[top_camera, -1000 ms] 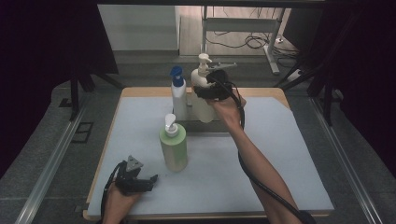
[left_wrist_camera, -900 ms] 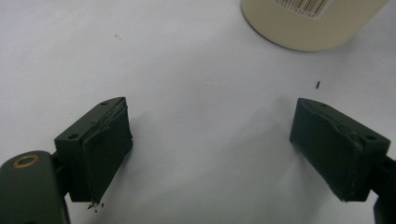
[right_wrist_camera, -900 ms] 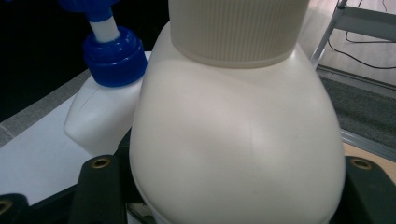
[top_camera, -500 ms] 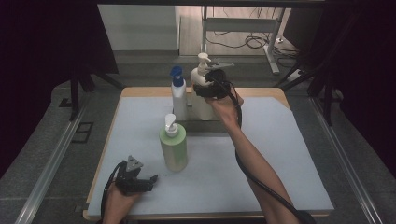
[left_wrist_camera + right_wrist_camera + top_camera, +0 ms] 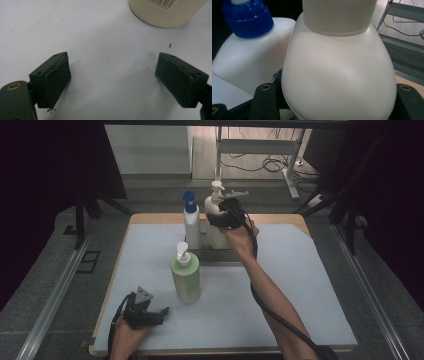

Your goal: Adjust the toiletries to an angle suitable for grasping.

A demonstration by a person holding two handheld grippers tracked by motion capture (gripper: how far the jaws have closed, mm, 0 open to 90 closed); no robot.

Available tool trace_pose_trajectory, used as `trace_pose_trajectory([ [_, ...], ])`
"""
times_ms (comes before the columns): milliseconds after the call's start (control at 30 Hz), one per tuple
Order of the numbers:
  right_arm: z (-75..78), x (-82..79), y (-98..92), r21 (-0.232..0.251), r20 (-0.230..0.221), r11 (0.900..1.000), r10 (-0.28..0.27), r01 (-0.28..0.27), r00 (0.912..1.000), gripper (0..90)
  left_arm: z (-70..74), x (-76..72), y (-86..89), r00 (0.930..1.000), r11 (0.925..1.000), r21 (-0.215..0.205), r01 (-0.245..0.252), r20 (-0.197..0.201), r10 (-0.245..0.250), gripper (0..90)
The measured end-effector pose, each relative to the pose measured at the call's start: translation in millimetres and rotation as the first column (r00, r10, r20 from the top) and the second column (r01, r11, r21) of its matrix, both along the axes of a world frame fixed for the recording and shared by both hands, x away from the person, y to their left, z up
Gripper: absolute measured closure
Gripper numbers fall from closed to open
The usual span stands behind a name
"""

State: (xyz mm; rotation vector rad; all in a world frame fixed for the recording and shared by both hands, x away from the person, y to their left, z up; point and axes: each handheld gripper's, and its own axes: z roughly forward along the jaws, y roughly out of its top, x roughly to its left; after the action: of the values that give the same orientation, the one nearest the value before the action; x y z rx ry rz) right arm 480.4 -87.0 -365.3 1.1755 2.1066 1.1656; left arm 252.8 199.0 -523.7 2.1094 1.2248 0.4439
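At the back of the table, the person's right hand holds my right gripper [image 5: 221, 220] shut on the body of a cream pump bottle [image 5: 216, 202]. In the right gripper view that cream bottle [image 5: 337, 75] fills the gap between the two jaws. Close beside it stands a white bottle with a blue cap [image 5: 191, 222], also seen as the blue-capped bottle [image 5: 249, 50]. A pale green pump bottle [image 5: 186, 277] stands upright in the middle. My left gripper [image 5: 161, 313] rests open on the mat at the front left with nothing between its fingers [image 5: 57, 77]. The green bottle's base [image 5: 165, 12] lies just beyond them.
A pale blue-white mat [image 5: 300, 290] covers the wooden table [image 5: 280, 217]. The two back bottles stand at a low dark tray [image 5: 225, 255]. Metal rails [image 5: 60, 285] run along both sides, and cables and a stand lie on the floor behind.
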Motion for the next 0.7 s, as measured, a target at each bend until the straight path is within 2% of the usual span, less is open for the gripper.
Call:
trace_pose_trajectory([
  [300,-16.7,0.1,-0.3,-0.002,-0.015,1.000,-0.005,0.005,0.9999,37.0,0.0,0.0,-0.1,1.0000,1.0000,0.000,0.000,0.000,0.000,12.2],
  [700,-34.4,-2.7,0.6,-0.012,-0.007,1.000,-0.015,0.015,0.9999,36.9,0.0,0.0,-0.1,1.0000,1.0000,0.001,0.000,0.000,0.000,12.2],
])
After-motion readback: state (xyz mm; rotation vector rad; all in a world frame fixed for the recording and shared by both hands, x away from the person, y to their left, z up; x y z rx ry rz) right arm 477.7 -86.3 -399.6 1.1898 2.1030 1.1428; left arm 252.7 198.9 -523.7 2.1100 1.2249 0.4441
